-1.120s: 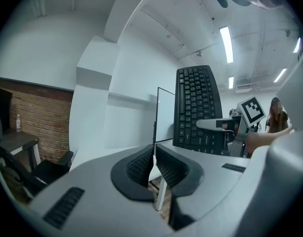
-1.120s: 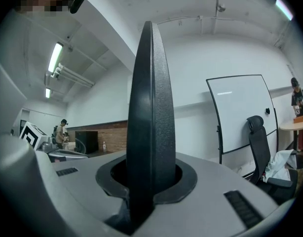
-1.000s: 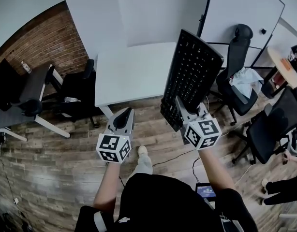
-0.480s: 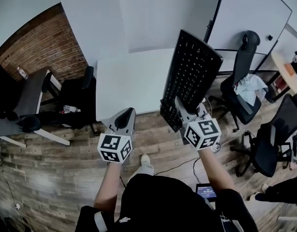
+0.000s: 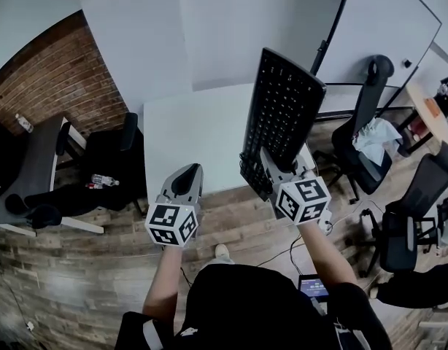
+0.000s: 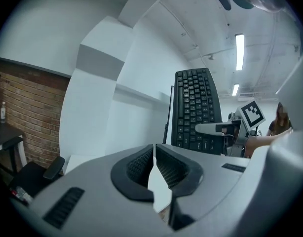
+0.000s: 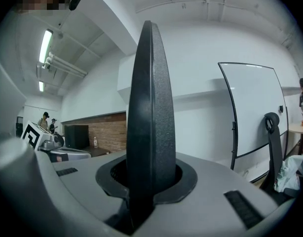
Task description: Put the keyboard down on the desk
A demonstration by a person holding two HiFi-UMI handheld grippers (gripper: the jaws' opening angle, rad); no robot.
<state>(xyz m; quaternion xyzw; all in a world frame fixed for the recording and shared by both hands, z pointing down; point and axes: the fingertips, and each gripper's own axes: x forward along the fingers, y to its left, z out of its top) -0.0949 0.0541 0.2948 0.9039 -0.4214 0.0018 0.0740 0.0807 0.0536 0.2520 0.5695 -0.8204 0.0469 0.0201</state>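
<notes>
A black keyboard [image 5: 280, 119] stands on edge in the air, its near end clamped in my right gripper [image 5: 271, 165], which is shut on it. In the right gripper view the keyboard [image 7: 147, 112] shows edge-on between the jaws. From the left gripper view the keyboard [image 6: 196, 110] has its keys facing me, at the right. My left gripper [image 5: 182, 183] is shut and holds nothing, its pads nearly touching. It hangs at the near edge of the white desk [image 5: 195, 133], left of the keyboard. The keyboard's far end reaches over the desk's right part.
A black office chair [image 5: 107, 152] stands left of the desk, two more chairs [image 5: 370, 130] at the right. A whiteboard [image 5: 384, 28] on a stand is behind the desk at the right. A dark table [image 5: 27, 170] sits by the brick wall [image 5: 60, 71]. Cables lie on the wooden floor.
Both grippers and the keyboard have come closer to the white desk. The left gripper now reaches its near edge. The grip on the keyboard is the same.
</notes>
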